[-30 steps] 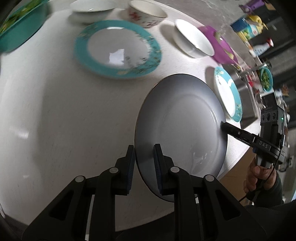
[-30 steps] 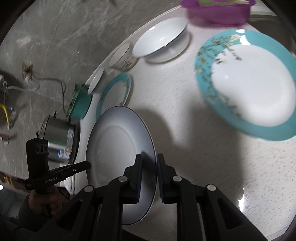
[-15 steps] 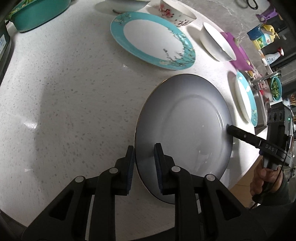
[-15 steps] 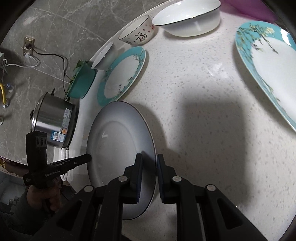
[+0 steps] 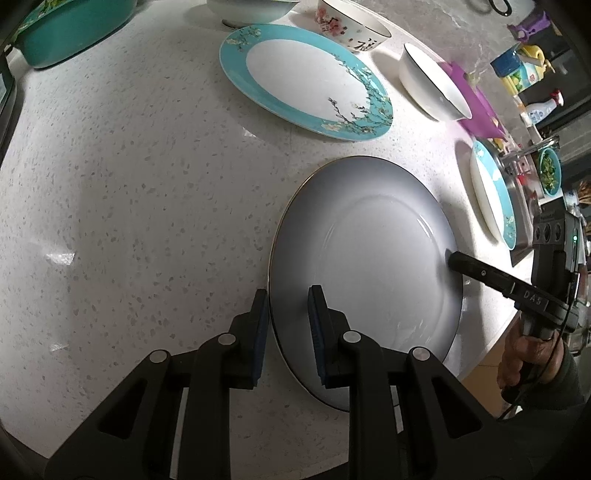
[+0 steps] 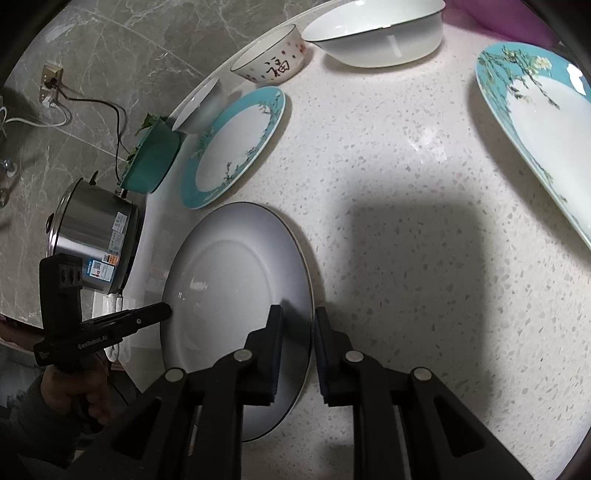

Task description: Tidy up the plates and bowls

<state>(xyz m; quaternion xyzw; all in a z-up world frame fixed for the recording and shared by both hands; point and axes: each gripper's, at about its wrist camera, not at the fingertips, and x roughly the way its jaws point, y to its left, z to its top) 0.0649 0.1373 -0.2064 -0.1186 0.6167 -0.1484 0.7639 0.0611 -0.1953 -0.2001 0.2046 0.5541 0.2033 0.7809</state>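
Observation:
A large grey-white plate (image 5: 369,266) with a thin dark rim is held over the white speckled counter by both grippers. My left gripper (image 5: 286,314) is shut on its near rim in the left wrist view. My right gripper (image 6: 297,332) is shut on the opposite rim, where the plate (image 6: 236,291) shows in the right wrist view. The right gripper also shows at the plate's far edge in the left wrist view (image 5: 456,260). A teal floral plate (image 5: 303,77) lies beyond. A second teal plate (image 6: 535,122) lies at the right.
A floral bowl (image 5: 351,33), a white bowl (image 5: 432,85) and another white bowl (image 5: 251,7) stand at the back. A teal container (image 5: 70,33) is at the far left. A steel pot (image 6: 96,240) stands by the counter edge. A purple tray (image 5: 480,110) lies right.
Both grippers carried the plate along the counter and lower toward it. The teal floral plate and the bowls have shifted in both views. The grips have not changed.

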